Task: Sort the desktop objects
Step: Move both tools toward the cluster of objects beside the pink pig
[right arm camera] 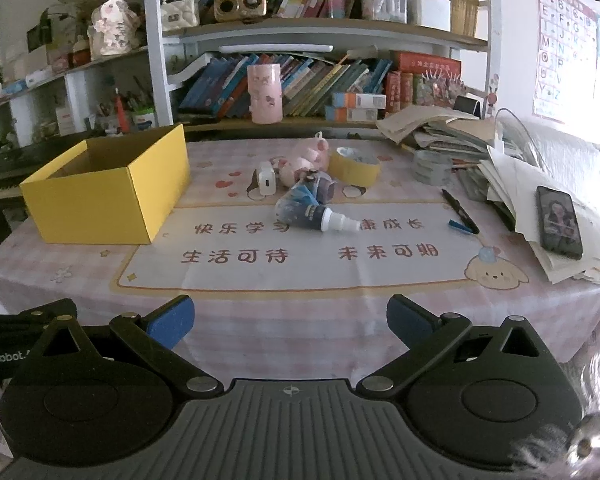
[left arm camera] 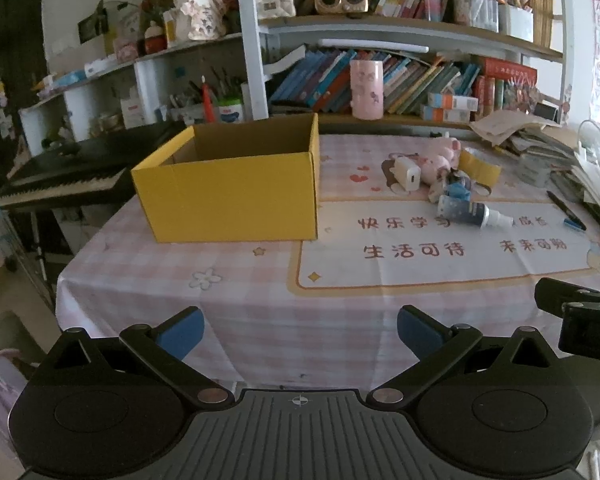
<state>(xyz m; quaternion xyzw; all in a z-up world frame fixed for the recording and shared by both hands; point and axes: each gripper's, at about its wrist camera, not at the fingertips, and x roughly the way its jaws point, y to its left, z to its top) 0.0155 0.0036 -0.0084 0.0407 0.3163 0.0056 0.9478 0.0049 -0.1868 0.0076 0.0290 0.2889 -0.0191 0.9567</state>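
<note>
I am holding the left gripper (left arm camera: 298, 334) and the right gripper (right arm camera: 290, 322) wide and empty at the near edge of the pink checked tablecloth (right arm camera: 300, 312), presumably lining up a first pick. The clutter is lying mid-table: a blue spray bottle (right arm camera: 316, 214), a white charger plug (right arm camera: 267, 181) and a pink pig toy (right arm camera: 306, 158). The open yellow cardboard box (right arm camera: 104, 200) is waiting far left, likely as the bin.

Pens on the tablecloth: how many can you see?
1. A black pen lies right of the spray bottle, beside its blue cap. More may be hidden under the paper pile.
</note>
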